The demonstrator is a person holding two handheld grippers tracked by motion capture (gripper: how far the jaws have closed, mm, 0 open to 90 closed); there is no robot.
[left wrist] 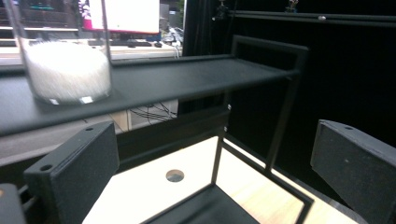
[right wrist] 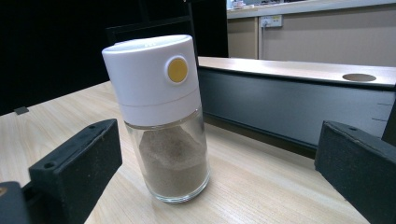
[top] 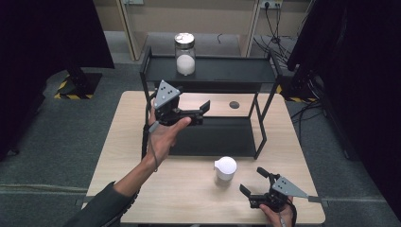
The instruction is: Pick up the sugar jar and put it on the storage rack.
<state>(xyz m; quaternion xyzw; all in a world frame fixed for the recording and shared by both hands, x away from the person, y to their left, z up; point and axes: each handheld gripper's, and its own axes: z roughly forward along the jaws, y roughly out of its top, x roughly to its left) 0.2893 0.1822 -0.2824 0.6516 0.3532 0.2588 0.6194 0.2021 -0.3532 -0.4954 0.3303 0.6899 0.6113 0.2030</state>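
A glass jar (top: 185, 53) with a metal lid and white grains stands on the top shelf of a black two-tier rack (top: 208, 71); its lower part (left wrist: 65, 60) appears at upper left in the left gripper view. My left gripper (top: 201, 112) hovers open over the rack's lower shelf, holding nothing. A white-capped shaker (top: 225, 170) with brownish powder stands upright on the table; the right gripper view shows the shaker (right wrist: 161, 116) with a yellow button on its cap. My right gripper (top: 253, 182) is open just right of it, near the front edge, apart from it.
The wooden table (top: 142, 179) has a round hole (top: 234, 104) behind the rack's lower shelf (top: 222, 137). Black curtains and cables lie at the right. Bare tabletop extends at the front left.
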